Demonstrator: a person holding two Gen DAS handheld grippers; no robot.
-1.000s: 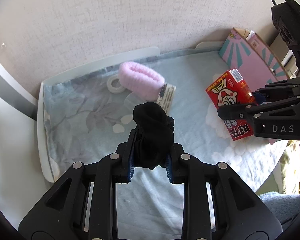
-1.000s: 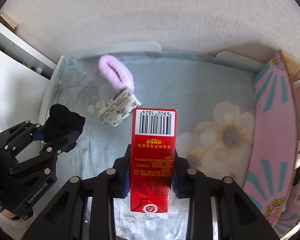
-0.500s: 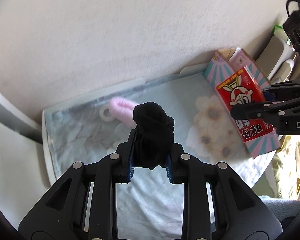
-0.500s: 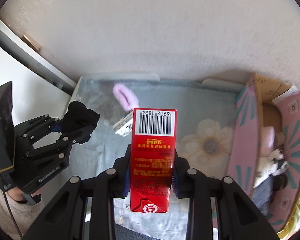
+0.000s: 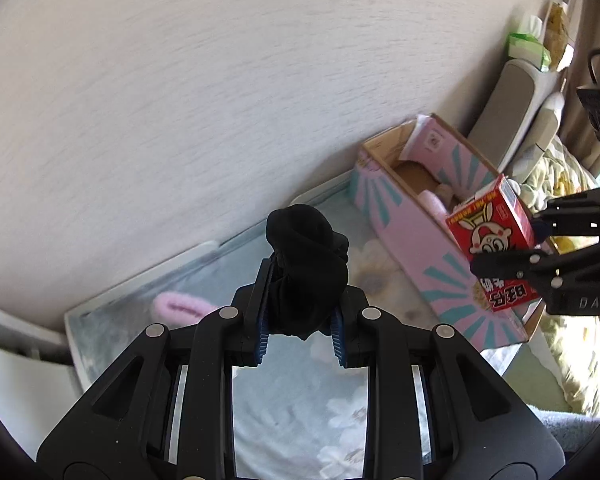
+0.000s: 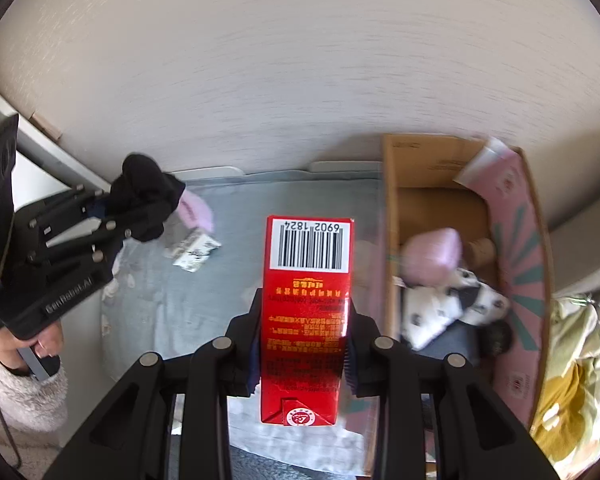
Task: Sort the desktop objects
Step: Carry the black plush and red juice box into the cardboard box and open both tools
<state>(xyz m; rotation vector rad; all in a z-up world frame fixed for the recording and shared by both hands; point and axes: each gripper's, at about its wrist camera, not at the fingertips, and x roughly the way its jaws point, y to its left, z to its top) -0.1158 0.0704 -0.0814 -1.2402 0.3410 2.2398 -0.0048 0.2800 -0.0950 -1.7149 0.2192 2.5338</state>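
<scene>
A bundled black sock (image 5: 306, 270) is clamped between the jaws of the left gripper (image 5: 300, 320), held up in the air above a table (image 6: 228, 280) covered by a pale blue floral cloth. To its right, the right gripper (image 6: 304, 344) is closed on a red carton (image 6: 306, 316), gripping it by its two narrow sides, barcode end pointing away from the gripper. The carton's front shows a cartoon face (image 5: 490, 242).

The carton hangs just left of an open pink box (image 6: 518, 248) with teal stripes, which stands at the right end of the table against the wall. Inside the box lie a pink soft item (image 6: 432, 256), a white cloth with black spots (image 6: 440, 308) and something dark (image 6: 496, 338), too blurred to name.

On the cloth below the sock rest a fluffy pink item (image 5: 180, 306) and, near it, a small white printed packet (image 6: 194, 250). A hand (image 6: 46, 342) in a fuzzy sleeve grips the left gripper's handle.
</scene>
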